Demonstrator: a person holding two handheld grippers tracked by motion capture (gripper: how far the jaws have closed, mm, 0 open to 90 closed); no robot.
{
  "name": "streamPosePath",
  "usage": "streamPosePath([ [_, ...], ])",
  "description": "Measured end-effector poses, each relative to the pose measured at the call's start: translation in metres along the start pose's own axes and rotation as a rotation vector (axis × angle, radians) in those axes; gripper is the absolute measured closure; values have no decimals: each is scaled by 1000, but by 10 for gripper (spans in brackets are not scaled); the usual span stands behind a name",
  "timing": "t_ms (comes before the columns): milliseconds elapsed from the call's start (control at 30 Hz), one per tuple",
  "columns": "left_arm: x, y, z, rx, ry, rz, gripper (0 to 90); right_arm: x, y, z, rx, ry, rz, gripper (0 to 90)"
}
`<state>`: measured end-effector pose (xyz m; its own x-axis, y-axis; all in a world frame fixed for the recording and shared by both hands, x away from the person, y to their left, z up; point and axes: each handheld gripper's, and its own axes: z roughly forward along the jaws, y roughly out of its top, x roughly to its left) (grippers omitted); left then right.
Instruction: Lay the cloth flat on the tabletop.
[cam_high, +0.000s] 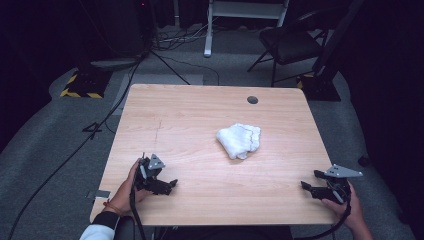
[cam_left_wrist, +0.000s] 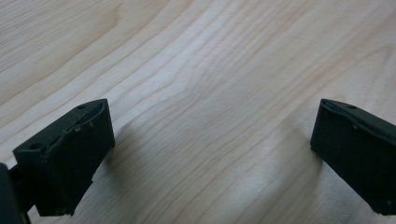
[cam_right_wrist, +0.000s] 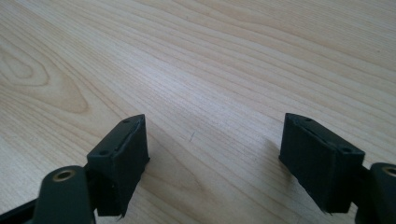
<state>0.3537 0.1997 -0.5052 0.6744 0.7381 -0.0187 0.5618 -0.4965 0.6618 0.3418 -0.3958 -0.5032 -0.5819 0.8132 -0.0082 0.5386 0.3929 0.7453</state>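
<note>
A crumpled white cloth (cam_high: 239, 140) lies on the light wooden table (cam_high: 200, 115), right of its middle. My left gripper (cam_high: 167, 186) rests near the front left edge in a person's hand, open and pointing right, well short of the cloth. In the left gripper view its jaws (cam_left_wrist: 212, 140) stand wide apart over bare wood. My right gripper (cam_high: 308, 181) sits at the front right corner, open, pointing left toward the table's middle. The right gripper view shows its jaws (cam_right_wrist: 215, 140) spread with only wood grain between them.
A dark round grommet hole (cam_high: 252, 100) sits near the table's far edge. Beyond the table are a black folding chair (cam_high: 290, 45), a white stand's legs (cam_high: 210, 30), cables on the grey carpet and a stand base with yellow-black tape (cam_high: 80, 87).
</note>
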Motion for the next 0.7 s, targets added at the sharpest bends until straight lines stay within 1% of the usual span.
streamPosePath([
  [100,-3,2,2,-2,-9,13,0,0,0,0,0,0,0,237],
  [167,-3,3,2,3,-6,24,1,0,0,0,1,0,1,236],
  [233,-4,4,4,-2,-24,31,1,0,0,0,1,1,1,236],
  [367,-5,10,8,4,-75,96,0,0,0,0,-1,-1,1,236],
  [400,-7,12,11,1,-82,101,1,0,0,0,0,-1,1,235],
  [467,-10,20,17,2,-94,113,2,0,0,0,0,0,2,235],
  [533,-14,31,25,20,-115,137,3,0,0,0,-1,0,3,235],
  [600,-19,43,33,34,-125,154,34,0,0,0,0,-1,4,236],
  [667,-25,54,41,35,-137,165,69,0,0,0,0,-1,3,236],
  [700,-27,59,45,34,-144,169,101,0,0,0,-1,0,1,236],
])
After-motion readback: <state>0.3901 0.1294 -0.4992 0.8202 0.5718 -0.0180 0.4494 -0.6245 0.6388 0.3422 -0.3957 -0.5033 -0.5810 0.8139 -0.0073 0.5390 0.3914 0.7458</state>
